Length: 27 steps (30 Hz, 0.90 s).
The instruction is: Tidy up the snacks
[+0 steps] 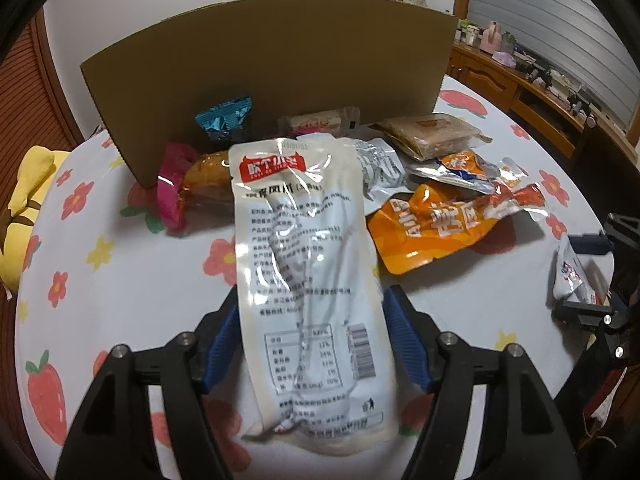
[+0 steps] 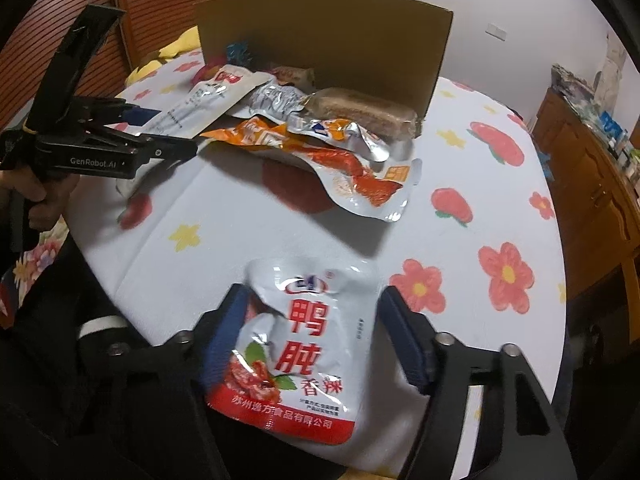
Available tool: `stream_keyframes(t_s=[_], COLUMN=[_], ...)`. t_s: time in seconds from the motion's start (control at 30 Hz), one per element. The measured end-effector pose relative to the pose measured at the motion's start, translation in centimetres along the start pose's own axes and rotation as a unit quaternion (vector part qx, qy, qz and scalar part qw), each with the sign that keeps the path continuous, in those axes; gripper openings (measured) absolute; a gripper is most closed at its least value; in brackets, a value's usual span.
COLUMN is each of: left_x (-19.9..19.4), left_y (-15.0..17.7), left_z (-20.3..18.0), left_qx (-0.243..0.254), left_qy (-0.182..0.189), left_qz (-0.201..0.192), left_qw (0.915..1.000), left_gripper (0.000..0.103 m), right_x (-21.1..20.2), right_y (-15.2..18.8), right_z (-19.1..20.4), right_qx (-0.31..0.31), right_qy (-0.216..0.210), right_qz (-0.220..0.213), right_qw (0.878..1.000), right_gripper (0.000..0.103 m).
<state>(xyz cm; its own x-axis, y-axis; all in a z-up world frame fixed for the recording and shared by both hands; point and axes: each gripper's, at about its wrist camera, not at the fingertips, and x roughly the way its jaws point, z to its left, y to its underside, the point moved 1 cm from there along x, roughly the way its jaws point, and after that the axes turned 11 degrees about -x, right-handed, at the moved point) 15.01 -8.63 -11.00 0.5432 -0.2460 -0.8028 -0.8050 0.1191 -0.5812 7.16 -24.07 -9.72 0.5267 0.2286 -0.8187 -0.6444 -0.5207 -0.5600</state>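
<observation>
My left gripper (image 1: 310, 312) is shut on a long white snack packet (image 1: 304, 264) with a red label, held above the table and pointing at the cardboard box (image 1: 272, 60). My right gripper (image 2: 310, 312) is shut on a white and red duck snack pouch (image 2: 298, 356), held over the table's near edge. The left gripper (image 2: 156, 120) and its white packet (image 2: 200, 100) also show in the right wrist view, the right gripper (image 1: 588, 276) in the left one. A pile of snacks lies before the box: an orange pouch (image 1: 428, 232), a silver packet (image 1: 380, 164), a brown cake bar (image 1: 432, 132).
The round table (image 1: 120, 280) has a white cloth with flowers and strawberries. A pink-ended sausage pack (image 1: 188, 184), a blue candy (image 1: 226, 118) and a small bar (image 1: 320, 122) lie at the box. A yellow plush (image 1: 24, 208) sits left. Wooden cabinets (image 2: 592, 184) stand right.
</observation>
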Motion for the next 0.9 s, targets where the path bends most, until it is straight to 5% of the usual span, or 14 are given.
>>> stream_keyframes(t_s=[0.43, 0.57, 0.9], left_x=[-0.5, -1.5, -2.3], left_y=[0.1, 0.4, 0.7], left_z=[1.1, 2.0, 3.0], left_qx=[-0.008, -0.017, -0.024], left_qy=[-0.006, 0.0, 0.003], left_qz=[-0.013, -0.025, -0.032], left_qw=[0.9999, 0.9995, 0.9992], left_gripper=[0.057, 0.055, 0.055], right_x=[-0.2, -0.8, 0.0], right_y=[-0.4, -1.1, -1.6], right_z=[0.2, -0.1, -0.5], right_qx=[0.005, 0.015, 0.016], right_qy=[0.015, 0.018, 0.011], right_qz=[-0.019, -0.038, -0.023], right_qw=[1.0, 0.999, 1.0], right_gripper=[0.061, 0.045, 0.053])
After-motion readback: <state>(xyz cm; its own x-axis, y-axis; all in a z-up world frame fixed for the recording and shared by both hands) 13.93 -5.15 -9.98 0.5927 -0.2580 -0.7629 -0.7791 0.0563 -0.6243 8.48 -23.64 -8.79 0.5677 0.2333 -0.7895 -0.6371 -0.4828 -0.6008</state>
